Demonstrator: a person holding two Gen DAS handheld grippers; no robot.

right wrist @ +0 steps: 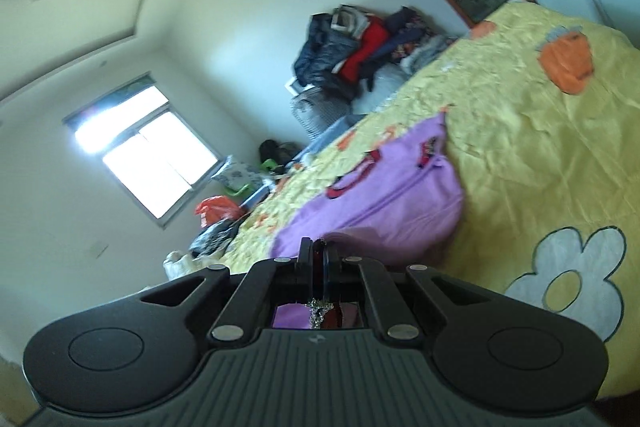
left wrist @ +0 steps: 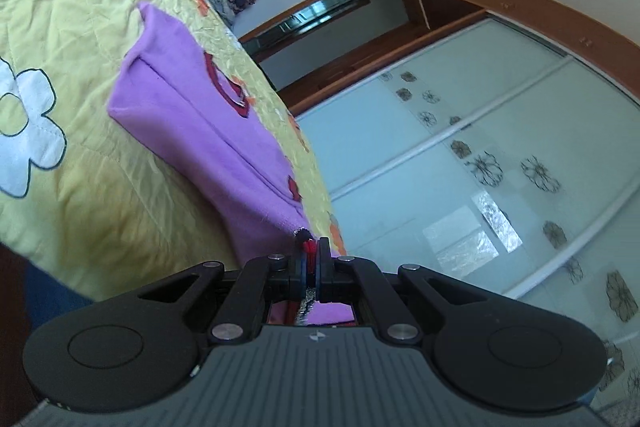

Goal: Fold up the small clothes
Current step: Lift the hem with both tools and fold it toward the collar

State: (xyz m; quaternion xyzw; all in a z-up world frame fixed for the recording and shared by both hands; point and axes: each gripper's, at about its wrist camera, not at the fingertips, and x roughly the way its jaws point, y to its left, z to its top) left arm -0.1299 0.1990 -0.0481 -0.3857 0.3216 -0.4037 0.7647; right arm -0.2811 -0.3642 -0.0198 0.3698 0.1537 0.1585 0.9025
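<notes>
Both the left gripper (left wrist: pixel 311 247) and right gripper (right wrist: pixel 319 250), jaws closed, pinch a purple garment's (left wrist: pixel 192 115) near edge, probably lifting it to fold across the yellow floral quilt (left wrist: pixel 72 7).

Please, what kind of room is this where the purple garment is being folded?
Most likely a home bedroom. The purple garment lies on a bed with a yellow flowered quilt, a wardrobe with frosted sliding doors stands beside it, and a pile of clothes sits at the far end.
</notes>
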